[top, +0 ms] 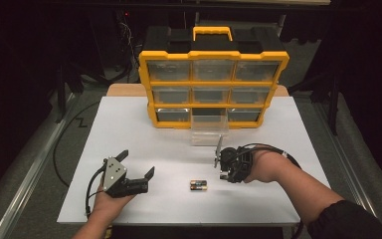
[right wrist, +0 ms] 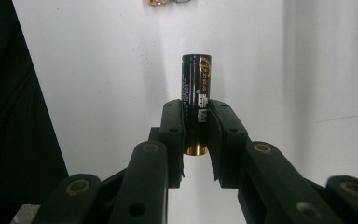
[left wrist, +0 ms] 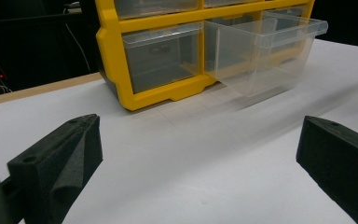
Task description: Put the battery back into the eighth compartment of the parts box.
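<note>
1. High view: I count 1 yellow organizer (top: 213, 82) w/ 9 drawers, bottom-middle clear drawer (top: 209, 130) pulled out. 2 batteries (top: 198, 185) lie side by side on the desk (top: 129, 129), btwn both hands.
2. Left gripper view: left hand-held gripper (left wrist: 191, 163) jaws wide apart, nothing in them.
3. Right gripper view: right hand-held gripper (right wrist: 198, 135) clamped on 1 battery (right wrist: 196, 84).

So that's one yellow-and-black plastic organizer (top: 213, 74) holding nine clear drawers (left wrist: 265, 51). Three black-and-gold cylindrical batteries (right wrist: 196, 93) total. Two black two-jaw grippers (top: 138, 170) too.
</note>
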Motion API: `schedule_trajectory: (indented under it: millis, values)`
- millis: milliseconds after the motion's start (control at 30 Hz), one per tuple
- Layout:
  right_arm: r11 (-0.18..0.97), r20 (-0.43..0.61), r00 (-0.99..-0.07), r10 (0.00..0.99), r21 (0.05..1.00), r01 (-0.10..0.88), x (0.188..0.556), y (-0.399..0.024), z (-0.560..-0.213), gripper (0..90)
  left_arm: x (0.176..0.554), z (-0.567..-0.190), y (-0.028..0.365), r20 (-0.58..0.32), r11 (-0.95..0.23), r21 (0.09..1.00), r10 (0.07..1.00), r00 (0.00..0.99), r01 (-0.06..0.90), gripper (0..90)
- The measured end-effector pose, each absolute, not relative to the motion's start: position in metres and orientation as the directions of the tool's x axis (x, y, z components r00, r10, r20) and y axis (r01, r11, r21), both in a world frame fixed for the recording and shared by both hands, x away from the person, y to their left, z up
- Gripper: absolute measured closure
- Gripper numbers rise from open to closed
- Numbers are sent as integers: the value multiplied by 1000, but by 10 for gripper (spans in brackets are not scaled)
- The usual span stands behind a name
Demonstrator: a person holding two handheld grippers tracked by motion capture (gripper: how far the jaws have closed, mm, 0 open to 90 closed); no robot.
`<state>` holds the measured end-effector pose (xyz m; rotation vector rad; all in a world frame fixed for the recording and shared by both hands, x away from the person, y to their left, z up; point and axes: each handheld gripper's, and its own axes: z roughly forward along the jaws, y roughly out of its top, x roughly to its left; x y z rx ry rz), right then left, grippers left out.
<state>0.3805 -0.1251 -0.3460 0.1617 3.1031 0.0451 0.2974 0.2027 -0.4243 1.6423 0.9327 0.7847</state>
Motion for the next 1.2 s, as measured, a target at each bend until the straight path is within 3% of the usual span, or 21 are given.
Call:
schedule_trajectory:
  millis: [1200]
  values:
    - [997, -73, -994, 78, 11, 77, 413, -96, -315, 791, 297, -423, 206, 34, -142, 972, 874, 486, 187, 11]
